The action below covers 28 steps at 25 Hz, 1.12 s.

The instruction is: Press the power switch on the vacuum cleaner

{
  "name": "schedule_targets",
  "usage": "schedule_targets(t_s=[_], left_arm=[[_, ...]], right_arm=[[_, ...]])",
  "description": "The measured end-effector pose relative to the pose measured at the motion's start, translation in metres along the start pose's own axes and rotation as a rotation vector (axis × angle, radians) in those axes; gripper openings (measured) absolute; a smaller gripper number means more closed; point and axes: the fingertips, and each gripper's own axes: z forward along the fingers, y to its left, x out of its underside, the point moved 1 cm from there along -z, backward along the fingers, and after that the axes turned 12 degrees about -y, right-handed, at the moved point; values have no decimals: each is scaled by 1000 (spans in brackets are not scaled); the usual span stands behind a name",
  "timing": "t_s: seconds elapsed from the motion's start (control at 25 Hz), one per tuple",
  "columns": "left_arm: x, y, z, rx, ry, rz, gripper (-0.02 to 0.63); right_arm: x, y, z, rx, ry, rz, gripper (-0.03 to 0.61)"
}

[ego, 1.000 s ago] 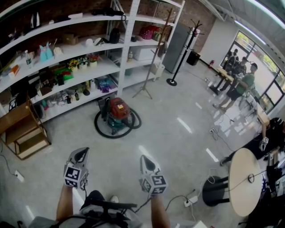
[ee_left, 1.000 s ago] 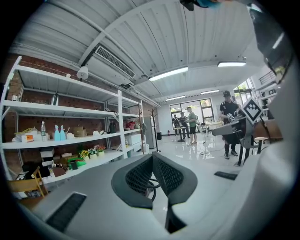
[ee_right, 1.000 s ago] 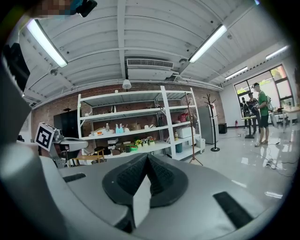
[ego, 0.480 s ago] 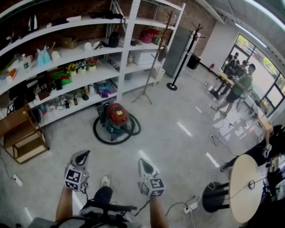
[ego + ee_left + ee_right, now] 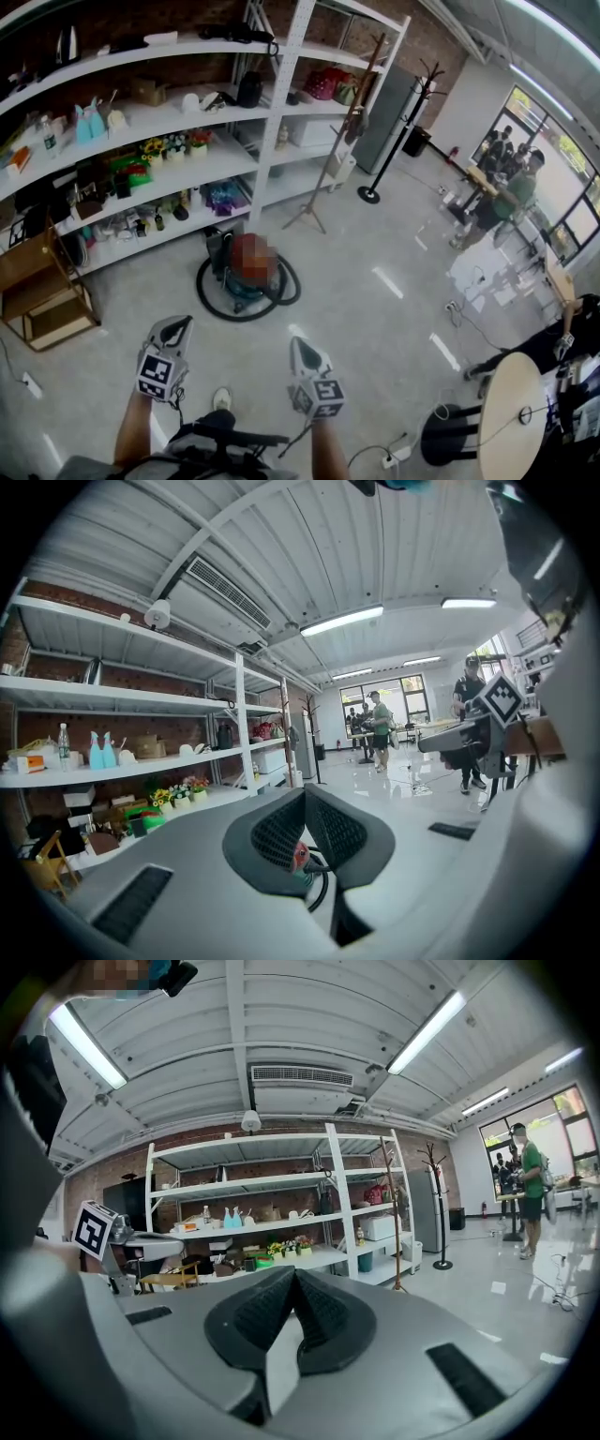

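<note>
The vacuum cleaner (image 5: 246, 267) stands on the floor by the shelves. It has a red top, a teal body and a black hose looped round it. Both grippers hover well short of it, held out in front of the person. My left gripper (image 5: 175, 324) is shut on nothing; in the left gripper view its tips (image 5: 305, 797) meet, and a bit of the vacuum cleaner (image 5: 299, 857) shows through the gap below them. My right gripper (image 5: 300, 345) is also shut and empty, pointing at the shelves in the right gripper view (image 5: 293, 1277).
White shelving (image 5: 187, 141) full of small items lines the back wall. A wooden rack (image 5: 47, 291) stands at the left, a tripod stand (image 5: 323, 178) and a coat rack (image 5: 394, 131) to the right. Further right are a round table (image 5: 511, 412), floor cables (image 5: 394, 455) and several people (image 5: 506, 187).
The vacuum cleaner sits slightly lower and nearer in the head view as the person steps forward. Both grippers stay shut, held out in front.
</note>
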Motion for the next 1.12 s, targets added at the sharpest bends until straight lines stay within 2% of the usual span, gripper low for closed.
schedule_targets(t_s=[0.56, 0.8, 1.12], left_arm=[[19, 85, 92, 15, 4, -20, 8], [22, 98, 125, 36, -2, -34, 8], [25, 116, 172, 29, -1, -46, 8]], right_arm=[[3, -20, 122, 18, 14, -2, 0], [-1, -25, 157, 13, 9, -8, 1], [-3, -55, 203, 10, 6, -4, 0]])
